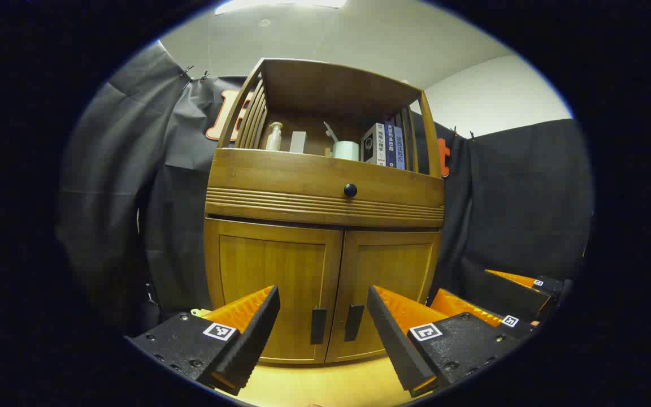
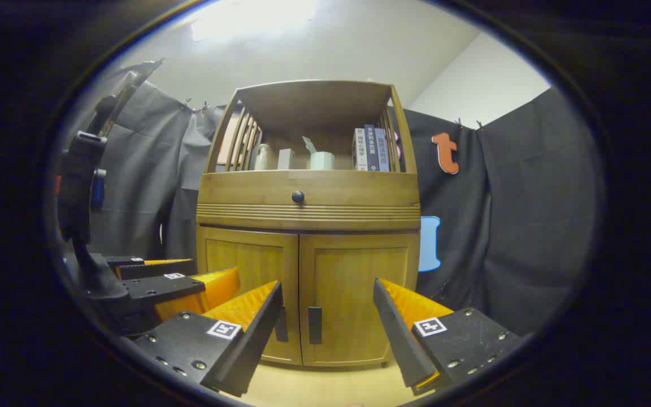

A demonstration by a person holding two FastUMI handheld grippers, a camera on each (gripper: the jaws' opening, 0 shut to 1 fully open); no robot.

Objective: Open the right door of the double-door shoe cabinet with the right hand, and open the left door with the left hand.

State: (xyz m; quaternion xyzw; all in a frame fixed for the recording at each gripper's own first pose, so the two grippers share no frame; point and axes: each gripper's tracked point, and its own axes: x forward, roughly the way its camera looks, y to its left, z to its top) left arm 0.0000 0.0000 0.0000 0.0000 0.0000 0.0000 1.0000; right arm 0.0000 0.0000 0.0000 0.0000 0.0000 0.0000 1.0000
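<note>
Both doors, left door (image 1: 272, 294) and right door (image 2: 356, 299), sit closed, edges meeting; left gripper (image 1: 322, 328) and right gripper (image 2: 328, 325) hover wide open, empty, short of the handles (image 1: 318, 325).

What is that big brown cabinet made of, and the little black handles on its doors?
The brown two-door shoe cabinet looks like wood, perhaps bamboo, with a smooth varnished sheen and visible grain lines. The flat black door handles look matte, maybe painted metal or plastic; that can't be told for sure.
</note>
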